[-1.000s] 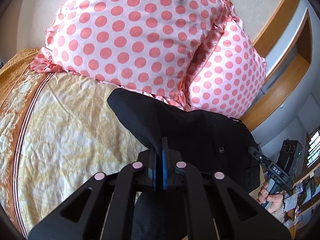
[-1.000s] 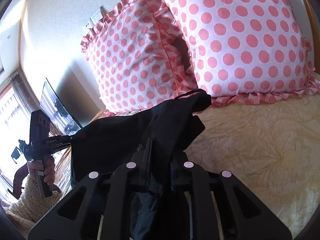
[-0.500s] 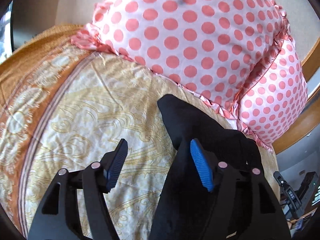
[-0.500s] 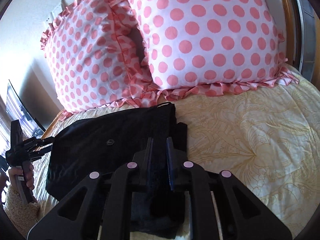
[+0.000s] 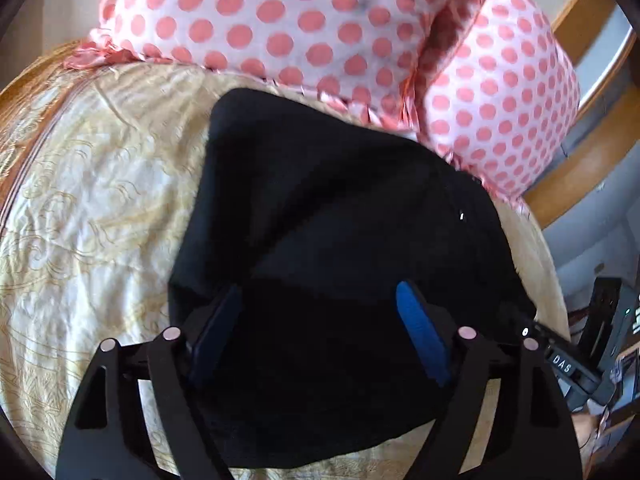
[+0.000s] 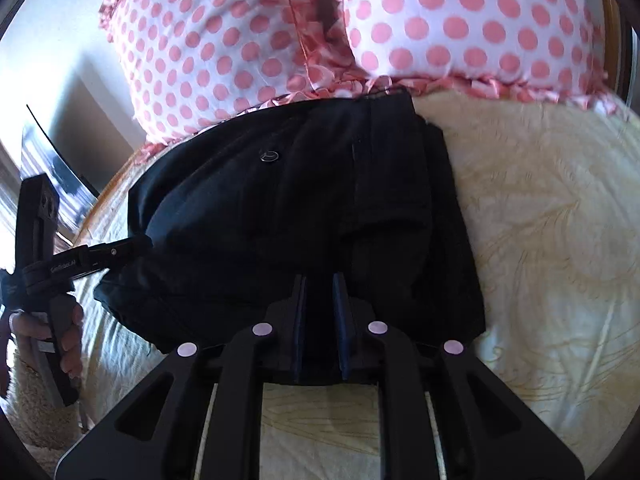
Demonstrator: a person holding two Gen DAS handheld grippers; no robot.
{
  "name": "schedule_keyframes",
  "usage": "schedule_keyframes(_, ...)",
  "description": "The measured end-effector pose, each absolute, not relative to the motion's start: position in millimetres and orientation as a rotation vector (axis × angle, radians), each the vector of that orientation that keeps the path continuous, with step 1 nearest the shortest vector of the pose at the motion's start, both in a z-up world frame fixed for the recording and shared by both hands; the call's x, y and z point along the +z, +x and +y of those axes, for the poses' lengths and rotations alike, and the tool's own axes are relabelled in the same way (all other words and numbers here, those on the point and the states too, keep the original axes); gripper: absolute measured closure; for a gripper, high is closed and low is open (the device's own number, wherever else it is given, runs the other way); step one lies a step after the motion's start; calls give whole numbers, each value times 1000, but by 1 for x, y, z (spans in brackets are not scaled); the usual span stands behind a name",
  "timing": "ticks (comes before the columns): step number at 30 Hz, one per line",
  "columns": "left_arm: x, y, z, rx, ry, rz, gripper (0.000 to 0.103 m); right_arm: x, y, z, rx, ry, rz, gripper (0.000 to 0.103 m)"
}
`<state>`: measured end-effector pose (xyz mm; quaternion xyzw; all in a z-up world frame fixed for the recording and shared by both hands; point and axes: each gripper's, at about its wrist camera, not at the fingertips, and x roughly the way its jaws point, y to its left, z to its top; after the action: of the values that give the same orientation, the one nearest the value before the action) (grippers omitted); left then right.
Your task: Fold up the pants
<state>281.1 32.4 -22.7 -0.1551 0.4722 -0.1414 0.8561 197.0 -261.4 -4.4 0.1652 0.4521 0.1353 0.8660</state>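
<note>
The black pants (image 5: 340, 184) lie folded in a flat heap on the yellow bedspread (image 5: 100, 200), their far edge against the polka-dot pillows. My left gripper (image 5: 318, 292) hovers low over the near part of the heap. Its jaws are opening and the blue pads (image 5: 420, 332) stand wide apart, pressing on nothing. In the right wrist view the pants (image 6: 280, 200) show a small round logo. My right gripper (image 6: 319, 280) is shut on the pants' near edge, with black cloth pinched between its pads. A hand (image 6: 68, 332) holds the left gripper (image 6: 136, 242) at the heap's left side.
Two pink polka-dot pillows (image 5: 280, 20) (image 6: 460, 20) stand right behind the pants. A curved wooden headboard (image 5: 580, 160) runs along the right of the left wrist view. Bare bedspread (image 6: 540, 240) lies right of the pants. A dark screen (image 6: 60, 160) stands beyond the bed's left side.
My left gripper let go of the pants and its jaws spread wide. Both grippers sank toward the bed, and the lifted cloth now lies flat. The right gripper kept its grip.
</note>
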Motion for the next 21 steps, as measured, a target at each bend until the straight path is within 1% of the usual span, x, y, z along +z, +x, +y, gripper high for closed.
schedule_keyframes(1, -24, 283, 34, -296, -333, 999, 28, -5, 198, -264, 286, 368, 955, 89)
schedule_keyframes(3, -23, 283, 32, -296, -328, 1004, 28, -4, 199, -265, 283, 388, 956, 89)
schedule_keyframes(5, -18, 277, 30, -289, -309, 991, 26, -1, 195, -264, 269, 379, 934, 88)
schedule_keyframes(6, -15, 270, 30, -279, -301, 969, 23, 2, 192, -263, 262, 372, 919, 88)
schedule_keyframes(8, -5, 251, 30, -254, -272, 902, 11, 10, 180, -259, 237, 349, 882, 87)
schedule_keyframes(9, 1, 241, 29, -239, -244, 862, 9, 13, 174, -258, 230, 342, 861, 87)
schedule_keyframes(10, 8, 228, 27, -222, -204, 814, 4, 18, 168, -259, 223, 339, 841, 78)
schedule_keyframes(11, 15, 214, 26, -205, -166, 767, 2, 22, 160, -258, 215, 334, 817, 43)
schedule_keyframes(12, 20, 201, 24, -187, -127, 719, 2, 26, 153, -256, 212, 329, 785, 25)
schedule_keyframes(13, 24, 191, 21, -171, -92, 683, 2, 31, 141, -253, 198, 309, 739, 9)
schedule_keyframes(17, 25, 145, 8, -129, 55, 589, 2, 41, 113, -239, 146, 214, 653, 9)
schedule_keyframes(21, 14, 114, -2, -122, 121, 591, 2, 44, 89, -236, 104, 208, 614, 8)
